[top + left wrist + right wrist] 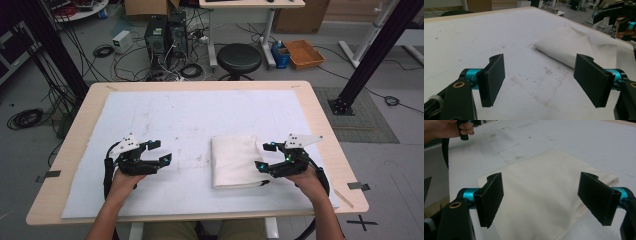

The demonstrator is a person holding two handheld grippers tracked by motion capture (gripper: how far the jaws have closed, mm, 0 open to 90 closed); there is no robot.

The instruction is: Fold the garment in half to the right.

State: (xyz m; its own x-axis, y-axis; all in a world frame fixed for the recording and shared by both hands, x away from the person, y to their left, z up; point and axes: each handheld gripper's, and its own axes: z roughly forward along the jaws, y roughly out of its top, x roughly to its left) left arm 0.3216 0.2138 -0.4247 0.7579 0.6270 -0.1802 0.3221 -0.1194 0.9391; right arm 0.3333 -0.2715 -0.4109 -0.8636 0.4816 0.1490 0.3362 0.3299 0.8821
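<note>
A folded, cream-white rectangle of cloth [235, 161] lay flat on the white padded sheet [165, 120] that covered the light wooden table [320, 125], right of the middle and toward the person's edge. The right gripper [261, 156] hovered at the cloth's right edge, its black jaws spread wide with nothing between the pads; in the right gripper view the cloth [544, 195] spread out beneath and beyond the parted jaws, untouched by them. The left gripper [162, 151] was held well apart from the cloth, over bare sheet on the left side of the table, and pointed toward it. Its jaws also stood wide apart and empty, and in the left gripper view the cloth [576, 47] lay ahead and to the right, with faint grey smudges marking the sheet [474, 37] before it.
</note>
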